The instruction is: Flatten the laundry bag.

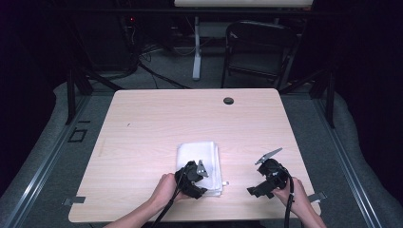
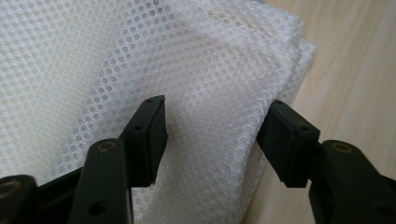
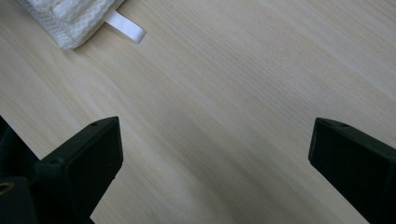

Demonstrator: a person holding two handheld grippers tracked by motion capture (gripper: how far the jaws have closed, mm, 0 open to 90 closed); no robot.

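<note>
Nearest the high view's camera, two forearms come in from the bottom edge, each hand holding a gripper over the near part of the pale wooden table (image 1: 142, 123). At the left, the left gripper (image 1: 202, 172) sits on the near edge of a folded white towel (image 1: 197, 151), which lies on the table a little left of the middle and close to the person's side. In the left gripper view its jaws stand partly apart with a raised fold of the towel's honeycomb weave (image 2: 219, 116) between them; one pad touches the cloth on one side and the other sits at the towel's folded edge, but the pads are not yet pressed together on it. A small white tag (image 3: 125, 27) sticks out from the towel's corner toward the right. Farther right, the right gripper (image 1: 256, 190) is held above bare table, well apart from the towel, and in the right gripper view its jaws stand wide open with only wood grain between them. A dark round grommet (image 1: 228, 100) sits near the table's far edge.
</note>
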